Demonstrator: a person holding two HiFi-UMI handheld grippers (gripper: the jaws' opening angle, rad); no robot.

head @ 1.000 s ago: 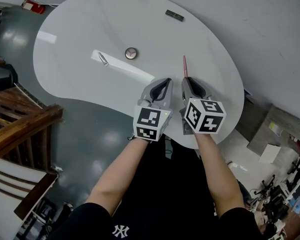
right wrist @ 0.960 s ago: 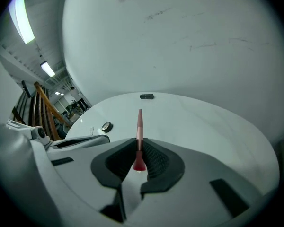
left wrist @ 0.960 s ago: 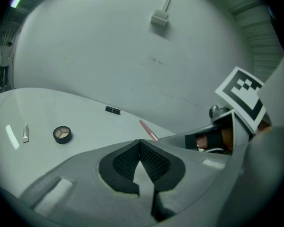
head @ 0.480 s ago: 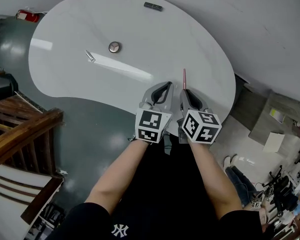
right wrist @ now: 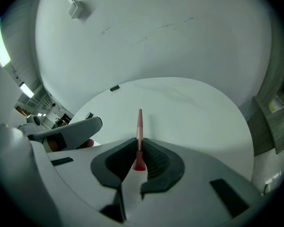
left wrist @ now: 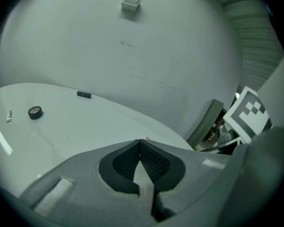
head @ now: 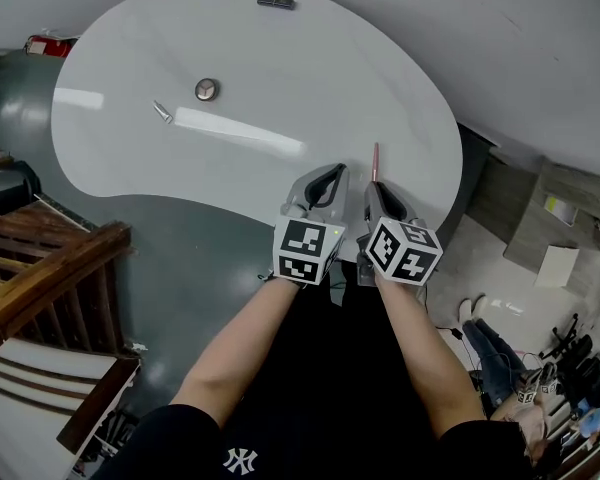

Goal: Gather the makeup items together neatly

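Right gripper is clamped on a pink pencil. The pads pinch its red end, and the rest of the shaft sticks out past the jaw tips over the white surface. Can't tell if the pencil's far tip touches the surface.

Left gripper sits just left of the pencil, near it but not touching. Its jaws are pressed together with nothing between them. Both grippers are side by side at the near edge of the surface, each marker cube facing the head camera, with bare forearms behind them.

The other makeup items, placed relative to the pencil:
- Round compact: well apart, up and left of the pencil, lying flat on the surface.
- Small silver tube: further left than the compact and a bit nearer, lying at an angle.
- Dark flat bar: well apart, far up and left of the pencil, near the far edge of the surface by the wall.

None of these three touch each other or the pencil.

Wooden railing is far left of the pencil and below it in the head view, off the surface, over the dark glossy floor.
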